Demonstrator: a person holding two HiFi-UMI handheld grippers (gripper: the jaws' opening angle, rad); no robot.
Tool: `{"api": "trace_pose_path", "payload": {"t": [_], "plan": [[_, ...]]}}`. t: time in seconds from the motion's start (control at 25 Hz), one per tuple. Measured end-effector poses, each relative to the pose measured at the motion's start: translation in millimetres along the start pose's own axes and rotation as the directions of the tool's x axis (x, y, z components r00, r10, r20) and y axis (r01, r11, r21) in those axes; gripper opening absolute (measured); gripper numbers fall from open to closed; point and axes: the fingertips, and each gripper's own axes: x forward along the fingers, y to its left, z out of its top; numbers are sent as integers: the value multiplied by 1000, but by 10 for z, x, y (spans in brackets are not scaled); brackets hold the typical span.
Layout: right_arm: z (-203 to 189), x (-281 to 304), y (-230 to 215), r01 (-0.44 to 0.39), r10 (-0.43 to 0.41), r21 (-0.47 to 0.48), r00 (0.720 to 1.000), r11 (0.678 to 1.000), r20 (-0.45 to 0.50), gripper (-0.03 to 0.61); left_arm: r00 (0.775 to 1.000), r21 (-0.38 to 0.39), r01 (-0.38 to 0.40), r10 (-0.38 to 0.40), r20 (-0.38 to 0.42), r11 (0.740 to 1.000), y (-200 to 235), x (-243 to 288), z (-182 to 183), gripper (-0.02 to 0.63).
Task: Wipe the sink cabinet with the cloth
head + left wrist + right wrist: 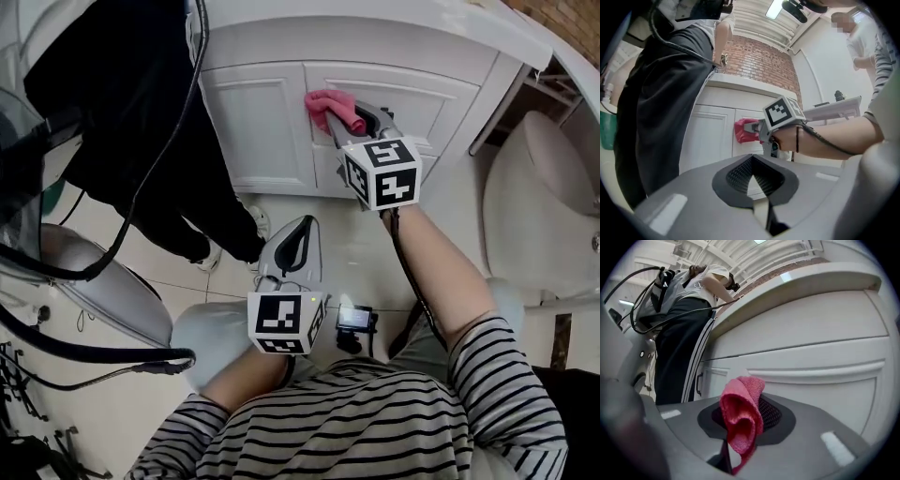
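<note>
Right gripper (349, 120) clamps pink cloth (328, 105) at the sink cabinet door (253, 131).
Wiping seems barely begun; left gripper (298, 230) closed, empty.

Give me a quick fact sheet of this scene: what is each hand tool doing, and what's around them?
Sink cabinet: white, doors closed
Right gripper: shut on pink cloth, held up at the cabinet's door front
Left gripper: shut, empty, held low, away from the cabinet
Bystander: dark trousers, standing left of the cabinet
Toilet: to the right
</note>
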Motion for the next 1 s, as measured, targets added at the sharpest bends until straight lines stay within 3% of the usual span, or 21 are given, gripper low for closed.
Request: {"api": "trace_pose_path", "payload": {"t": [0.24,0.44,0.56,0.76,0.84,0.92,1.0], "plan": [[-55,-568,-616,128,-129,83,992,988,5,95,1000,16,3,-3,-7,1000,-1,24,-2,-6],[-131,-963,-1343,260,-262,138,965,956,-1,94,999,30,-3,4,-34,1000,-34,41,-85,-6],[-160,-1174,-1586,290,-291,115,957,950,-7,100,999,52,-1,3,-37,999,-81,47,-101,-6],[-249,-1629,-1799,421,-421,148,906,895,-30,94,1000,18,-8,8,-21,1000,-92,-4,-28,-6],[-223,-1600,-1569,369,-374,188,927,910,-10,94,1000,1,1,-1,-4,1000,-104,-22,42,-6],[-219,-1316,-1045,212,-220,207,975,955,18,94,1000,-12,10,-10,15,1000,-113,-27,108,-6],[-316,-883,-428,37,-41,197,999,980,18,94,1000,-12,12,-12,28,1000,-109,-20,134,-6]]}}
